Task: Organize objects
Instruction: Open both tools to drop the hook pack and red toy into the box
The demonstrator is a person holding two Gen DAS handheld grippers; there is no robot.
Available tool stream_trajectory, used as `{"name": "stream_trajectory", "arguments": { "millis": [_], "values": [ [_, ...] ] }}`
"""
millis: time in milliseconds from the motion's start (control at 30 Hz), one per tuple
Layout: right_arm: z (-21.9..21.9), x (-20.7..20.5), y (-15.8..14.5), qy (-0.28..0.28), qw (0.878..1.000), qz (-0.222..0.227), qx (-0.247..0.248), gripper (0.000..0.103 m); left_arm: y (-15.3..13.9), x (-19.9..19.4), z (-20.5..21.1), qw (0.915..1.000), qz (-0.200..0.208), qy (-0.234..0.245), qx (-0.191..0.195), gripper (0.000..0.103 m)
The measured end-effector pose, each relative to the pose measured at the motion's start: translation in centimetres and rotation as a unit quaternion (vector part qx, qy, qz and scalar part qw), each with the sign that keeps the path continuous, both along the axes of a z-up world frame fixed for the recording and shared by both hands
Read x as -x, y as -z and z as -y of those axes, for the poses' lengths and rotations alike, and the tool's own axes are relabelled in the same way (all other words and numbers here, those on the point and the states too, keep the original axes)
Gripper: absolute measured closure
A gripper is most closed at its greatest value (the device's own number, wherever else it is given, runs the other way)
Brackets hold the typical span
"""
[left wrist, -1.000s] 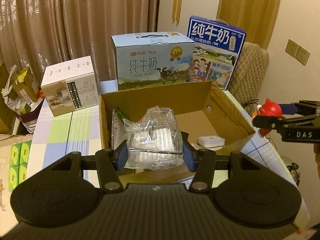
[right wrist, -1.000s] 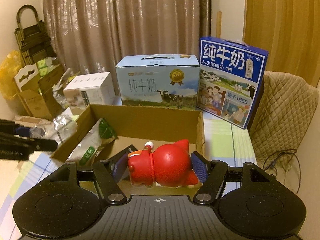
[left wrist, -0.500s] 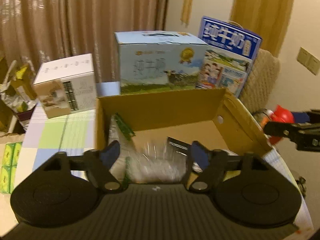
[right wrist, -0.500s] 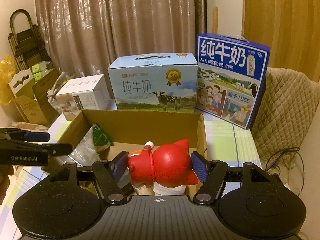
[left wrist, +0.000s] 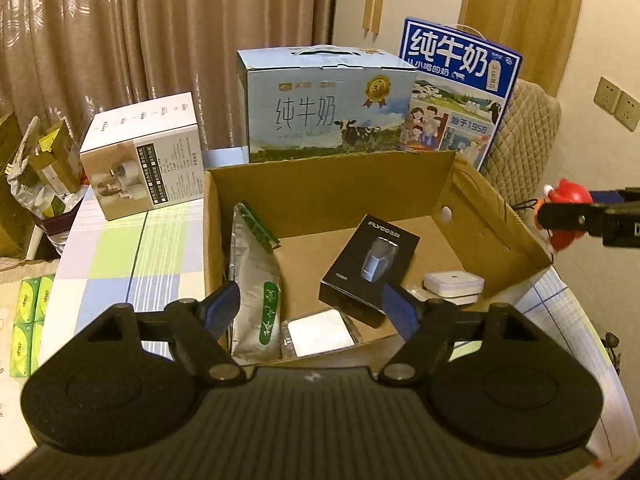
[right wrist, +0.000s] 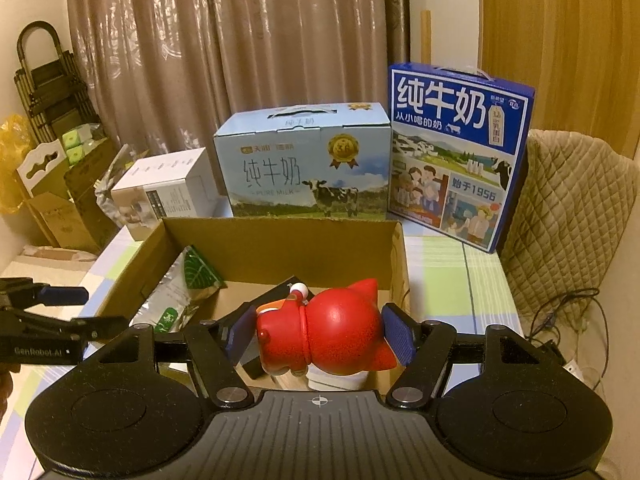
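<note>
Left gripper [left wrist: 314, 310] hangs over the cardboard box [left wrist: 328, 200], jaws spread wide, gripping nothing. Right gripper [right wrist: 318, 334] jaws clamp the red toy figure [right wrist: 328, 332].

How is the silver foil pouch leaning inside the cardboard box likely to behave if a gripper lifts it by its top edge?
The silver foil pouch would probably flex rather than stay stiff: it already slumps against the cardboard box wall. Its glossy foil looks smooth, so the pads may slip. Its bulging lower half suggests loose contents, likely bottom-heavy, so it may swing.

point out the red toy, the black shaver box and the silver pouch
red toy [right wrist: 332, 332], right wrist view, on its round body
black shaver box [left wrist: 370, 270], left wrist view, on its top face
silver pouch [left wrist: 252, 276], left wrist view, on its foil middle
</note>
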State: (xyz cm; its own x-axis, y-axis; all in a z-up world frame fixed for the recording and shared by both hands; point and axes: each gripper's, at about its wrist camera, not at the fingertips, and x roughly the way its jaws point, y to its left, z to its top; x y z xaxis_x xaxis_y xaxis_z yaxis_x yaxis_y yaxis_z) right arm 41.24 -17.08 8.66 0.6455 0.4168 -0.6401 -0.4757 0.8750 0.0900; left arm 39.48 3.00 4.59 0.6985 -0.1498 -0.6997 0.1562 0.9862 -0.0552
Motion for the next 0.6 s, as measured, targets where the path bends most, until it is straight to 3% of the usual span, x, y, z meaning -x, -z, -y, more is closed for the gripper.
{"name": "stream_trajectory", "arguments": {
  "millis": [433, 600],
  "values": [
    [-0.7, -1.6, 1.8, 0.007, 1.000, -0.014, -0.005, 0.037, 0.0, -0.2, 0.5, 0.9999, 0.007, 0.010, -0.001, 0.028],
    [-0.8, -2.6, 2.6, 0.002, 0.999, -0.016, -0.033, 0.037, 0.5, -0.3, 0.2, 0.9999, 0.007, 0.008, 0.004, 0.028]
  ]
}}
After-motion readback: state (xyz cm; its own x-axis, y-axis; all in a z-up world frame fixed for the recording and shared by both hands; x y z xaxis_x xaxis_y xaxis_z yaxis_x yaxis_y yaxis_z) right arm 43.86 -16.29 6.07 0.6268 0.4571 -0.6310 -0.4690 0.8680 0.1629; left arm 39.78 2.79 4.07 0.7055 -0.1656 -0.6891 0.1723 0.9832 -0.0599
